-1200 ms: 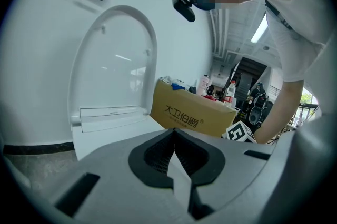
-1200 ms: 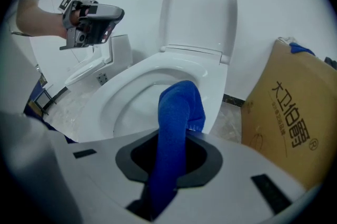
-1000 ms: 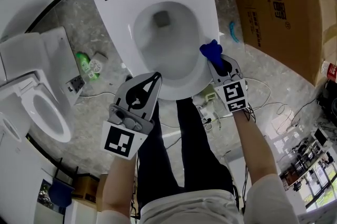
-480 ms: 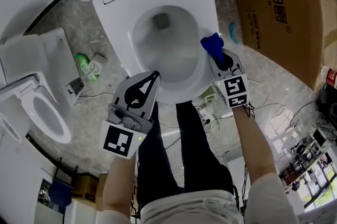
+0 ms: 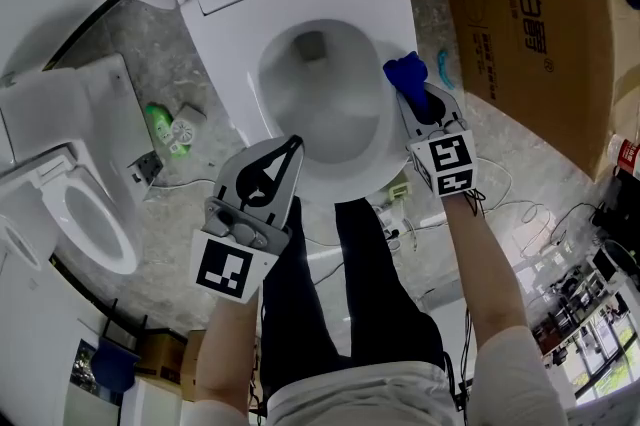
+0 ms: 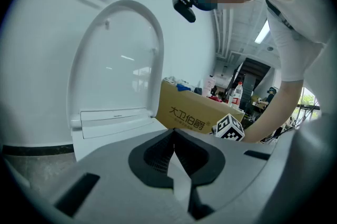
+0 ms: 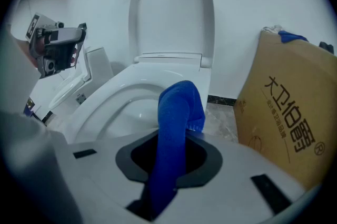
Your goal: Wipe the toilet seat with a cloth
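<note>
A white toilet with its lid raised stands below me; its seat rings the bowl. My right gripper is shut on a blue cloth, whose bunched end rests on the right side of the seat. In the right gripper view the blue cloth rises from between the jaws and folds over ahead. My left gripper hovers over the front rim, jaws shut with nothing between them. In the left gripper view the jaws meet at the left gripper's tip, aimed at the raised lid.
A large cardboard box stands right of the toilet. A second toilet seat unit lies on the floor at left, with a green bottle beside it. Cables trail over the marble floor, and my legs stand before the bowl.
My right gripper has slid the blue cloth farther back along the seat's right side. The left gripper has stayed where it was.
</note>
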Demonstrator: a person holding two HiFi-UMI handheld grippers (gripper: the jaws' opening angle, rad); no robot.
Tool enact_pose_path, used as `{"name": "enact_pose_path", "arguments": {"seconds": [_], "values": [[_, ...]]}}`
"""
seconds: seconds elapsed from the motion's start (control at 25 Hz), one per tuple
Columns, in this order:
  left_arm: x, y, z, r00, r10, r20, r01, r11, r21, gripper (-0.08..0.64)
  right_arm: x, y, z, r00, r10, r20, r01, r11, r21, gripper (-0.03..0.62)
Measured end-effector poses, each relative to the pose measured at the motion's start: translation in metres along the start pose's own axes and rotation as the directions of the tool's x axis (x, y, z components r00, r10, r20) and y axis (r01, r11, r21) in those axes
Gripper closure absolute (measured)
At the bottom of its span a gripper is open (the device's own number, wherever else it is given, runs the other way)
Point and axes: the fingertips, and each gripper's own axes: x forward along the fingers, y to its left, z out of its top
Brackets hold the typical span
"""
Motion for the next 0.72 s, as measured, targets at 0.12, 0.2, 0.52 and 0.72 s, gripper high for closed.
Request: {"name": "enact_pose_path", "arguments": {"seconds": [0.12, 0.2, 0.52, 0.72], "values": [[0.000, 0.004, 0.000, 1.000, 0.005, -0.001, -0.005, 1.000, -0.005, 0.555, 0.006, -0.004, 0.007, 1.000, -0.004, 0.008, 0.004, 1.000, -0.006, 0.537], [-0.001, 0.008, -0.001, 1.000, 0.010, -0.002, -0.010, 1.000, -0.011, 0.555, 0.010, -0.007, 0.013, 1.000, -0.006, 0.013, 0.006, 1.000, -0.012, 0.537], [-0.003, 0.022, -0.001, 1.000, 0.022, -0.003, -0.022, 0.999, -0.023, 0.555, 0.024, -0.014, 0.031, 0.999, -0.032, 0.025, 0.032, 0.999, -0.011, 0.537], [-0.007, 0.037, 0.001, 0.999, 0.041, 0.004, -0.041, 0.999, -0.026, 0.555, 0.035, -0.016, 0.045, 0.998, -0.045, 0.035, 0.046, 0.999, -0.018, 0.537]]}}
